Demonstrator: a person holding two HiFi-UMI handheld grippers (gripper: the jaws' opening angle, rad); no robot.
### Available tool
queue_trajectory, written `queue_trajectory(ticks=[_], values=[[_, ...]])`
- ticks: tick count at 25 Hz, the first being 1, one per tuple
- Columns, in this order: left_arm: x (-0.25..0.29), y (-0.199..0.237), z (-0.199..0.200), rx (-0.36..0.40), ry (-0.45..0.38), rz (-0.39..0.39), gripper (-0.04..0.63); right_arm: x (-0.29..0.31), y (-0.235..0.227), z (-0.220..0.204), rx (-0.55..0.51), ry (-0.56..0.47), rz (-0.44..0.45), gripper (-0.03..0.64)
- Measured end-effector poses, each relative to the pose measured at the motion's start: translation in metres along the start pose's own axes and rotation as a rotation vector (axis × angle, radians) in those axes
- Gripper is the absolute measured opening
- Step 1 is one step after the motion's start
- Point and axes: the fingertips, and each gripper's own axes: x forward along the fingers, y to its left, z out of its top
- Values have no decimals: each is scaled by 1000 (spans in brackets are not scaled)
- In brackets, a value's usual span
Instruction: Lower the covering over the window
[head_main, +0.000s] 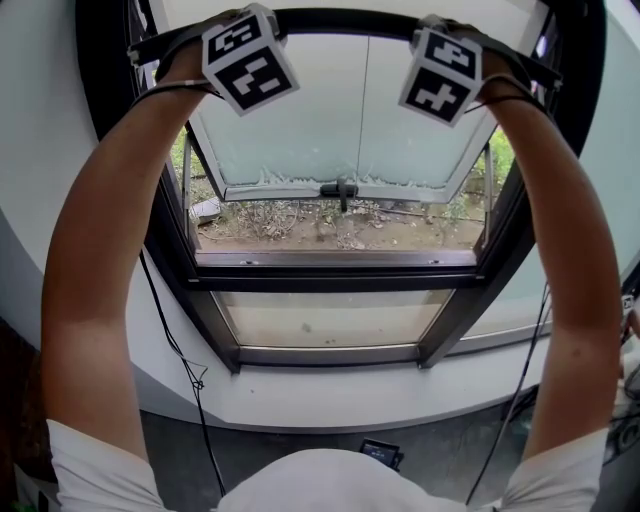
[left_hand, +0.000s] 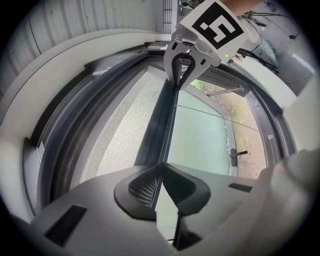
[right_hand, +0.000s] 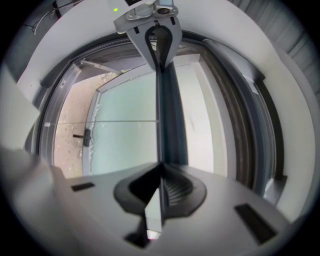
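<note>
The window covering is a pale mesh screen (left_hand: 120, 130) that ends in a dark bottom bar (head_main: 350, 22), which runs across the top of the window opening. My left gripper (left_hand: 160, 167) is shut on this bar (left_hand: 164, 125), which passes edge-on between its pads. My right gripper (right_hand: 161, 167) is shut on the same bar (right_hand: 165, 115) further along. In the head view both arms are raised, with the left gripper (head_main: 245, 45) and right gripper (head_main: 440, 60) at the bar's two ends. Only a short strip of covering (right_hand: 200, 115) shows behind the bar.
Below the bar, a glass sash (head_main: 340, 130) is tilted open outward, with a dark handle (head_main: 340, 190) at its lower edge. Bare ground with dry plants lies outside. A fixed lower pane (head_main: 330, 318) sits in the dark frame. Cables (head_main: 185, 370) hang down the wall.
</note>
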Motion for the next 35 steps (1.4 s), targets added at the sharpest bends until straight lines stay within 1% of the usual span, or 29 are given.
queue_trajectory(ticks=[11,18,23,26,28,32,35], values=[[-2,-4,1,-14,4,-30,43,-1,5,1,-7,23,57,29],[-3,-29,-6,15,34,-99,38,-4,28,-1,-26,25,117,29],[-5,-43,-7,14,26,-120,37,-5,44,-2,-29,22,131,29],[-5,-51,-12,0,31,-142,37,-7,51,-2,-22,20,143,29],[-6,-59,-14,11,37,-156,37,-8,59,-2,-32,26,157,29],[-10,-70,-13,14,23,-174,36,-9,75,-2,-35,29,186,29],[-12,-87,-15,24,23,-199,35,-11,94,-3,-41,19,209,29]])
